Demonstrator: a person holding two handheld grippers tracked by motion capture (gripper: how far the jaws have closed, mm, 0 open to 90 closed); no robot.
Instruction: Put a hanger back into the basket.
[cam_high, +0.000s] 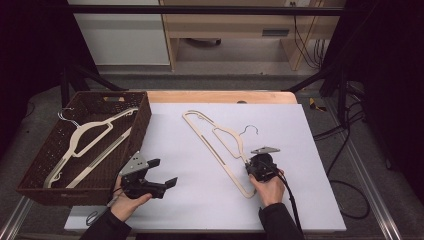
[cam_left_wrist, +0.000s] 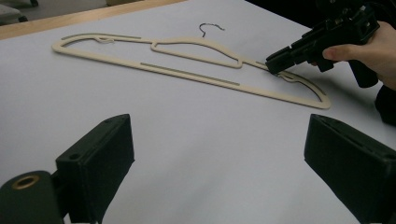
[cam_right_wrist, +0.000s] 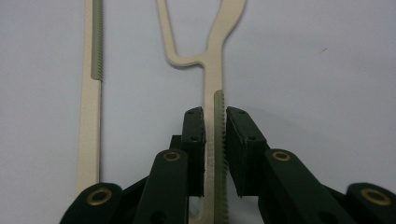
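Nearest the person, at the tabletop's front edge, the left gripper hovers with jaws spread and nothing between them, while the right gripper has its jaws pinching the shoulder bar of a cream hanger lying flat on the white sheet. Farther left, a brown woven basket already contains another hanger, so, by appearance, one hanger is stowed and this one is gripped but not yet lifted or carried over. Right gripper view resolves what the high view cannot: both pads bear on the bar's ridged non-slip strip, with a second ridged strip on the parallel lower bar. Left gripper view supplies the side aspect, showing the right gripper angled down onto the hanger near its wire hook.
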